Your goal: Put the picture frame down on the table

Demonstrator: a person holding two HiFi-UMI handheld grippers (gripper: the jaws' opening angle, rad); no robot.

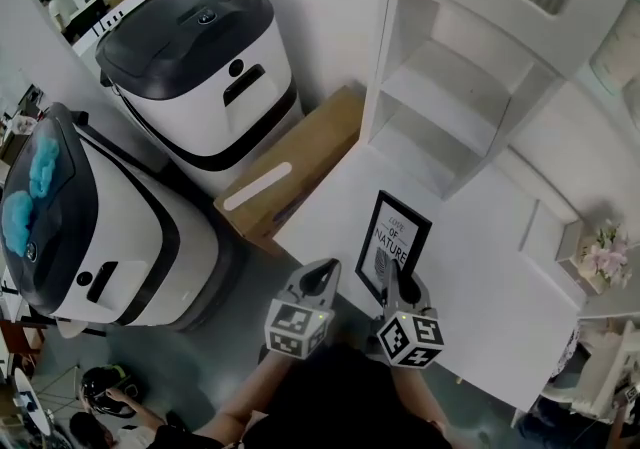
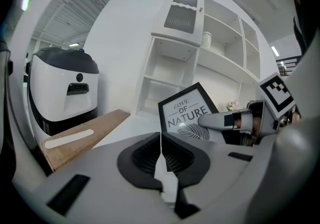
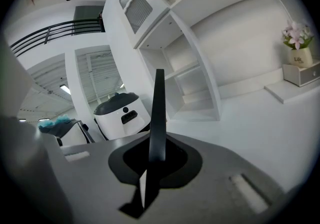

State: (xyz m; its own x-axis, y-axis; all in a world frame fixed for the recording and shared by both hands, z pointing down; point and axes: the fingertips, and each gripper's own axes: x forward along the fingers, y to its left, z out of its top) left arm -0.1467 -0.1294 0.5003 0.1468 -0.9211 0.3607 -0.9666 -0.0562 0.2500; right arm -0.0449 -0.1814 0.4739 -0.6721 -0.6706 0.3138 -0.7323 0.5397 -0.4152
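The picture frame (image 1: 393, 242) is black with a white print reading "LOVE OF NATURE". It stands nearly upright over the near left part of the white table (image 1: 480, 277). My right gripper (image 1: 392, 284) is shut on its lower edge. In the right gripper view the frame (image 3: 159, 113) shows edge-on, rising from between the jaws of the right gripper (image 3: 156, 157). I cannot tell whether it touches the table. My left gripper (image 1: 322, 277) hangs just left of it, shut and empty. The left gripper view shows the left gripper (image 2: 160, 144), the frame (image 2: 186, 112) and the right gripper's finger (image 2: 217, 120).
A white open shelf unit (image 1: 450, 87) stands at the back of the table. A small flower pot (image 1: 607, 259) sits on a box at the right. Left of the table lie a cardboard box (image 1: 290, 162) and two white-and-black machines (image 1: 200, 67) (image 1: 90, 227).
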